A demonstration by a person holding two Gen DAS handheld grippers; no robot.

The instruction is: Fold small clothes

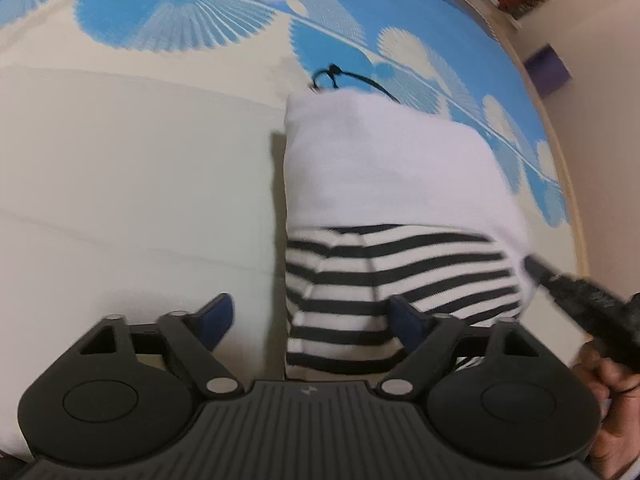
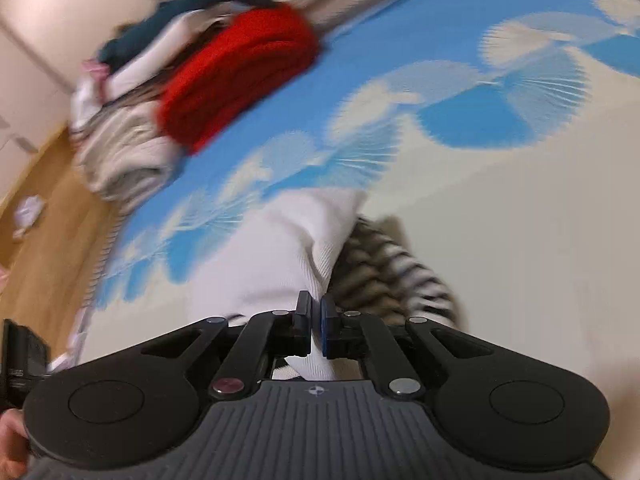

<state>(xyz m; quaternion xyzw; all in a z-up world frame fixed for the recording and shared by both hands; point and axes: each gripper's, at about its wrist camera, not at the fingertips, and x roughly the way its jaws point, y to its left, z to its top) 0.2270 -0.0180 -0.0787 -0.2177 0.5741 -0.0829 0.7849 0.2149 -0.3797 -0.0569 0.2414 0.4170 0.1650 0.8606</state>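
Observation:
A small garment [image 1: 380,184], white on its far part and black-and-white striped near me, lies on the bed sheet [image 1: 132,168]. My left gripper [image 1: 310,320] is open just above its near striped edge, and nothing is between the fingers. In the right wrist view my right gripper [image 2: 316,320] is shut on the garment's white fabric [image 2: 280,256] and lifts it, with the striped part [image 2: 384,264] hanging to the right. The right gripper's black body [image 1: 580,304] shows at the garment's right edge in the left wrist view.
A pile of clothes with a red knit [image 2: 236,76] on top sits at the far edge of the bed. A black cord [image 1: 348,76] lies beyond the garment. Wooden floor [image 2: 44,220] lies off the left side and a purple box [image 1: 548,68] off the right.

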